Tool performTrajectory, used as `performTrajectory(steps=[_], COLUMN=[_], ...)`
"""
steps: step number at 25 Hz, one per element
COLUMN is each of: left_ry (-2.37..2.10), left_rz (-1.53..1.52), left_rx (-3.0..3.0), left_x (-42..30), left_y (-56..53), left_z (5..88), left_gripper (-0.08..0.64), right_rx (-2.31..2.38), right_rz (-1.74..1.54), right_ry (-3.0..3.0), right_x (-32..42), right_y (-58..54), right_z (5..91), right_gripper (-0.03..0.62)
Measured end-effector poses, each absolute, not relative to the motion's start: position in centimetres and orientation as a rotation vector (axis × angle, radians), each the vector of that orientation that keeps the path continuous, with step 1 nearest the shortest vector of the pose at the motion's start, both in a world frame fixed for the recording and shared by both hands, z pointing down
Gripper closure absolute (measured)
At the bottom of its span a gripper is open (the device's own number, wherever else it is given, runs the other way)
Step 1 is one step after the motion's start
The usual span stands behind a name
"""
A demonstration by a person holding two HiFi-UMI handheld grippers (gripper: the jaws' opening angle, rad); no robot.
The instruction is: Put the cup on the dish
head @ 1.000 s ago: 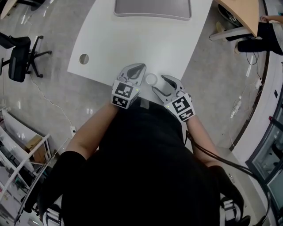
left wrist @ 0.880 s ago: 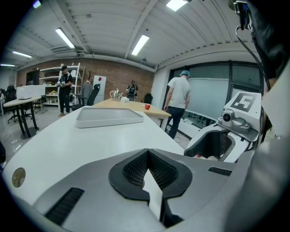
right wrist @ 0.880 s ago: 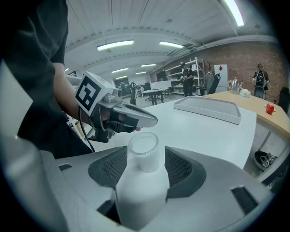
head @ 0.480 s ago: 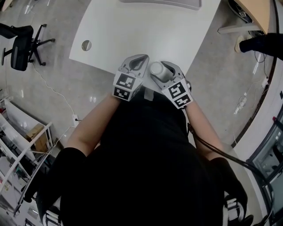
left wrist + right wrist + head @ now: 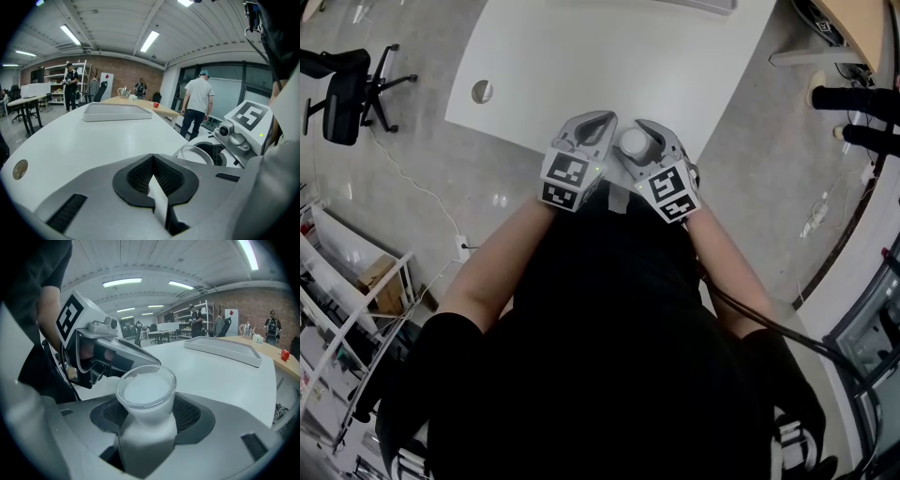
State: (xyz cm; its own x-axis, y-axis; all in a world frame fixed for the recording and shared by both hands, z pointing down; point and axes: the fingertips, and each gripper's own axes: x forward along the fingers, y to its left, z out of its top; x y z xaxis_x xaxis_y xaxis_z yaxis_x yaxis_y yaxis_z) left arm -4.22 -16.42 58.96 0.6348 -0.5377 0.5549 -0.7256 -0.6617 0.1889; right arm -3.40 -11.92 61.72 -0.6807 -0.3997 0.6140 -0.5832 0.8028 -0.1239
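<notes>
Thin plastic cup, likely light and crushable, is sitting ungripped between the just-opening jaws of the right gripper; mid-wall is looking the safest hold. Left gripper, at its nine o'clock, is idling clenched, empty.

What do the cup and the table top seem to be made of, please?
Cup: probably frosted, translucent plastic, though glass is possible; the wall looks milky and the rim is clear and glossy.
Table: likely white laminate or painted board with a smooth, semi-matt finish; it is evenly white with no visible grain.
</notes>
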Motion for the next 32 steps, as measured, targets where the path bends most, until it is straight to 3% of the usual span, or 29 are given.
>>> performTrajectory(steps=[21,32], left_ry=[-1.074,-1.122], left_rz=[0.630,0.552], left_rx=[2.416,2.493], left_x=[-5.2,-4.7], left_y=[-17.0,-18.4], left_z=[59.4,54.2], left_gripper=[0.563,0.563], right_rx=[0.670,0.789], right_rz=[0.286,0.294], right_ry=[-2.418,-2.443], right_x=[-3.7,-2.1], right_y=[-12.1,-13.6], right_z=[61.6,55.4], right_gripper=[0.359,0.359])
